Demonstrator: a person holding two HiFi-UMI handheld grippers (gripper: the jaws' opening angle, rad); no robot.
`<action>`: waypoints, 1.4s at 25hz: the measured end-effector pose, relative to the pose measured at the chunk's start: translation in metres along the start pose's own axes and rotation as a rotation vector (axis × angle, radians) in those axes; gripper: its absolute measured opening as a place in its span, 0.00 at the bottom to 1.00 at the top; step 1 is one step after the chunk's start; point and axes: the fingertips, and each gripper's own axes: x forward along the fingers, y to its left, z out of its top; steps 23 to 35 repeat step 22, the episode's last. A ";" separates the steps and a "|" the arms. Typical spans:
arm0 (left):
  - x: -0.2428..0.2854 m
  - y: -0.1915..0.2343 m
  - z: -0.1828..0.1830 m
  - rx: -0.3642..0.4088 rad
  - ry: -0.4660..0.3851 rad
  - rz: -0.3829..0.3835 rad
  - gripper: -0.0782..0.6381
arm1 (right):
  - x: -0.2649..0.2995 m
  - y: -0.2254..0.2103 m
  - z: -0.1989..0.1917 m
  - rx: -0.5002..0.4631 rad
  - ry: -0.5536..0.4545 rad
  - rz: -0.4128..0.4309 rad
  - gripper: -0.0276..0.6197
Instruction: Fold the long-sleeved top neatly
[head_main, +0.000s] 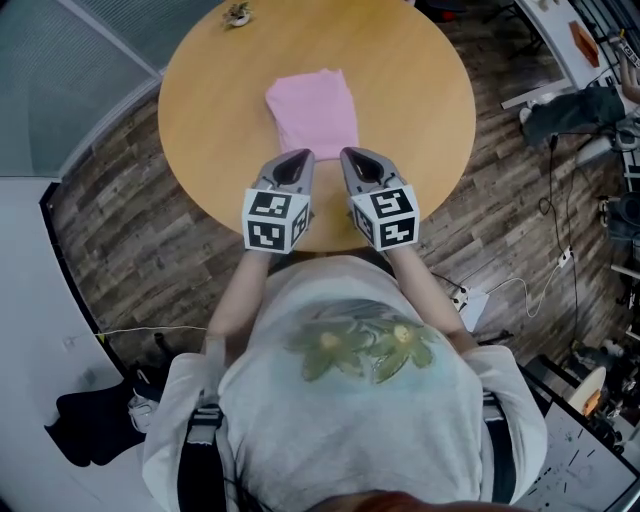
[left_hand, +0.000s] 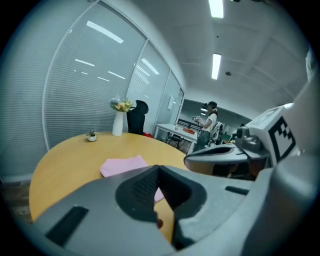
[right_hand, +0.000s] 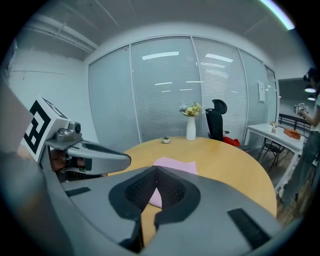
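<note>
Top (head_main: 312, 110), pink, lies folded into a compact rectangle near the middle of the round table (head_main: 200, 120), so the folding looks finished. The left gripper (head_main: 297, 160) and right gripper (head_main: 355, 160) hang side by side over the table's near edge, just short of the cloth. Each has its jaws pressed together on nothing, probably held clear so the fold stays undisturbed.

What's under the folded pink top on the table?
Bare wooden table shows all around the pink top, which lies flat on it. Anything beneath the folded layers is covered.
</note>
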 end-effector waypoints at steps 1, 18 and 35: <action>-0.003 -0.001 0.001 0.018 -0.001 0.008 0.12 | -0.002 0.003 0.000 0.000 -0.001 -0.004 0.07; -0.038 -0.019 0.006 0.128 -0.049 -0.071 0.12 | -0.020 0.037 0.002 0.031 -0.032 -0.052 0.07; -0.040 -0.020 0.012 0.112 -0.071 -0.086 0.12 | -0.024 0.036 0.006 0.038 -0.046 -0.054 0.07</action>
